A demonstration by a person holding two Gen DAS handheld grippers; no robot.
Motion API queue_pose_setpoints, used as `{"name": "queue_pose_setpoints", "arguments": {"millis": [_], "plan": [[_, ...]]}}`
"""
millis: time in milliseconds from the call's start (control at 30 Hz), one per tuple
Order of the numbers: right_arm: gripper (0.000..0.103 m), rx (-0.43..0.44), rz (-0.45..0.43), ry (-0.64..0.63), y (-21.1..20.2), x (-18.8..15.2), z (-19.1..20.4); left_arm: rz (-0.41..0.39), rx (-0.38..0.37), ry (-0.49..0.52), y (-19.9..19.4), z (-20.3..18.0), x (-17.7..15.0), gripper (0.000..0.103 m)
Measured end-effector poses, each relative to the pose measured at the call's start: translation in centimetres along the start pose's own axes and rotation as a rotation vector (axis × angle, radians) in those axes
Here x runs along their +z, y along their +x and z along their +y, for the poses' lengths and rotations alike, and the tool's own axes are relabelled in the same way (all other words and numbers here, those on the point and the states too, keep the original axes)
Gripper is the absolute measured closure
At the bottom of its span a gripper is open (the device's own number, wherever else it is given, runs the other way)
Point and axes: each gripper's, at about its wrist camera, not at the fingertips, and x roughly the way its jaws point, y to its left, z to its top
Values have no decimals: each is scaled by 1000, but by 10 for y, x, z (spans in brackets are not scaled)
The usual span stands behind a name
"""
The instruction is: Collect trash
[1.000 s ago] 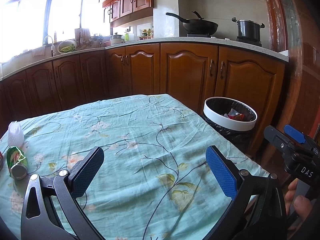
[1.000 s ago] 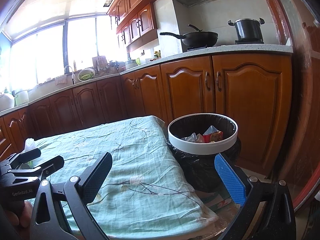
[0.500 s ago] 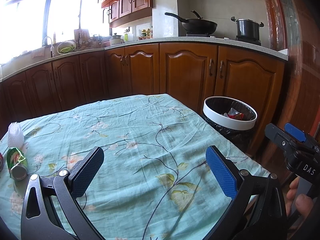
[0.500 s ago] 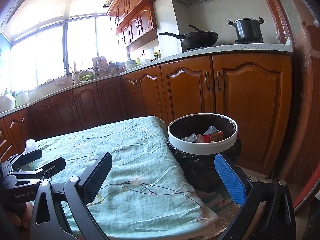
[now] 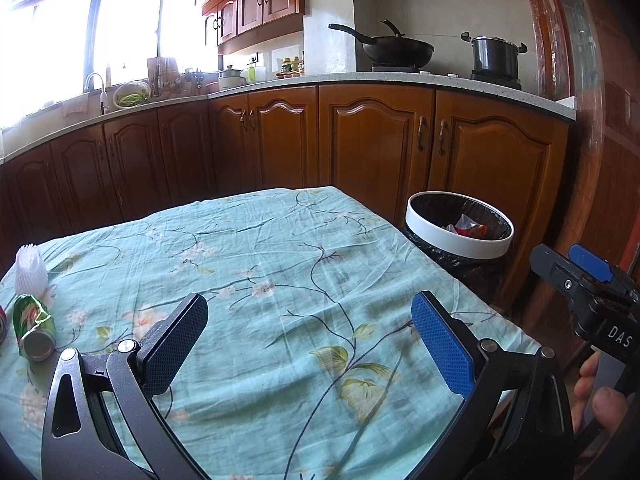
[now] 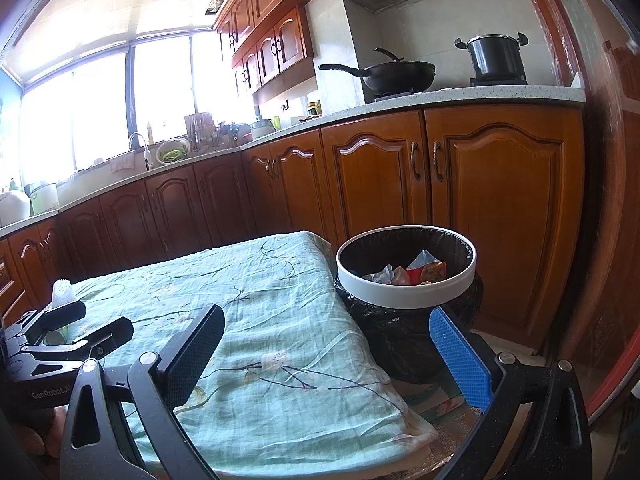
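A crushed green can (image 5: 33, 327) lies on its side at the table's left edge, with a white foam net (image 5: 30, 270) just behind it. A red thing (image 5: 2, 322) peeks in at the far left edge. My left gripper (image 5: 310, 328) hovers open over the teal floral tablecloth (image 5: 280, 264), holding nothing. A white-rimmed bin (image 6: 406, 292) with a black liner stands off the table's right corner, with wrappers inside. My right gripper (image 6: 326, 344) is open and empty, just short of the bin. Each gripper shows in the other's view: the right one (image 5: 576, 276), the left one (image 6: 76, 324).
Wooden cabinets (image 5: 376, 144) run behind the table under a stone counter with a wok (image 5: 396, 50) and a pot (image 5: 496, 56). A sink and window sit at the left. A wooden door frame (image 6: 600, 200) rises at the right. A person's fingers (image 5: 600, 392) hold the right gripper.
Almost nothing differs. The right gripper has drifted slightly lower in the left wrist view; both stay open.
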Motion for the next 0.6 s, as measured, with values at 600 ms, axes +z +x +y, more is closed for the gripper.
{"name": "queue_pose_setpoints", "arguments": {"millis": [600], "plan": [[0,5,18,3,6,-1,5,5,-20,-1,2,4,0,0]]}}
